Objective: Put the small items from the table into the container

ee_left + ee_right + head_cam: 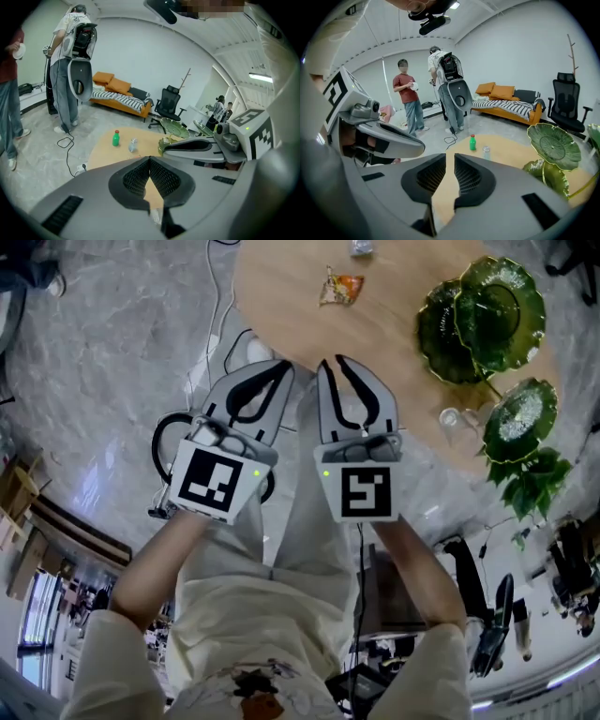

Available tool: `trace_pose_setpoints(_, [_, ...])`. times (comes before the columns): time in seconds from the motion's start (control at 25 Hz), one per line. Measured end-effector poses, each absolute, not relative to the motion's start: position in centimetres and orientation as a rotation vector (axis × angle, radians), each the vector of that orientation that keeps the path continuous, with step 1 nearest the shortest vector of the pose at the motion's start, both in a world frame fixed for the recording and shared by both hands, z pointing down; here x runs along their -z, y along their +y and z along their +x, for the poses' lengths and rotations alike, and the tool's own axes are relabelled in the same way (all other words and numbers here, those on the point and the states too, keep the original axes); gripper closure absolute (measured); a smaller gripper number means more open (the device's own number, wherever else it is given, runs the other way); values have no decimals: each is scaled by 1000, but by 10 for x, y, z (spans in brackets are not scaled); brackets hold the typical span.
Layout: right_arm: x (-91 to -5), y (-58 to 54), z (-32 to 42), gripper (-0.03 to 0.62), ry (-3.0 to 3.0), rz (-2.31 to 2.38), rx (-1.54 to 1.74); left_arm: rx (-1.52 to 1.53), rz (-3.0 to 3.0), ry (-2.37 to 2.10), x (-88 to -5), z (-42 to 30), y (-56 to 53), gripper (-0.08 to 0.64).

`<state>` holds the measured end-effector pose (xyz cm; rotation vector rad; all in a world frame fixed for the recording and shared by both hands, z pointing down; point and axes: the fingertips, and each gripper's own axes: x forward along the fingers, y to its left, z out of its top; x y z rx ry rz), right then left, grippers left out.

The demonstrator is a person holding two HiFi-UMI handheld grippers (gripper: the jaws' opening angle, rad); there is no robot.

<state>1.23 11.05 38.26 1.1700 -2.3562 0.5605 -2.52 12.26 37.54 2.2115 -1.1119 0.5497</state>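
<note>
Right gripper (333, 363), jaws slightly apart, hides the table's (281, 296) near edge.

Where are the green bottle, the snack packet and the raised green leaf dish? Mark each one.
green bottle (472, 144): right gripper view, on its body.
snack packet (339, 287): head view, on its middle.
raised green leaf dish (555, 146): right gripper view, on its bare centre.
</note>
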Motion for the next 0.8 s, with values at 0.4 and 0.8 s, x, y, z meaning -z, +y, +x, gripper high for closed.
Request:
trace_pose_setpoints(0.4, [-427, 97, 25, 548, -2314, 1181, -552, -594, 2222, -1073, -421, -20, 117, 551])
trace_pose_setpoints(0.8, [-464, 92, 32, 545, -2251, 1180, -584, -619, 2197, -1065, -447, -12, 113, 551])
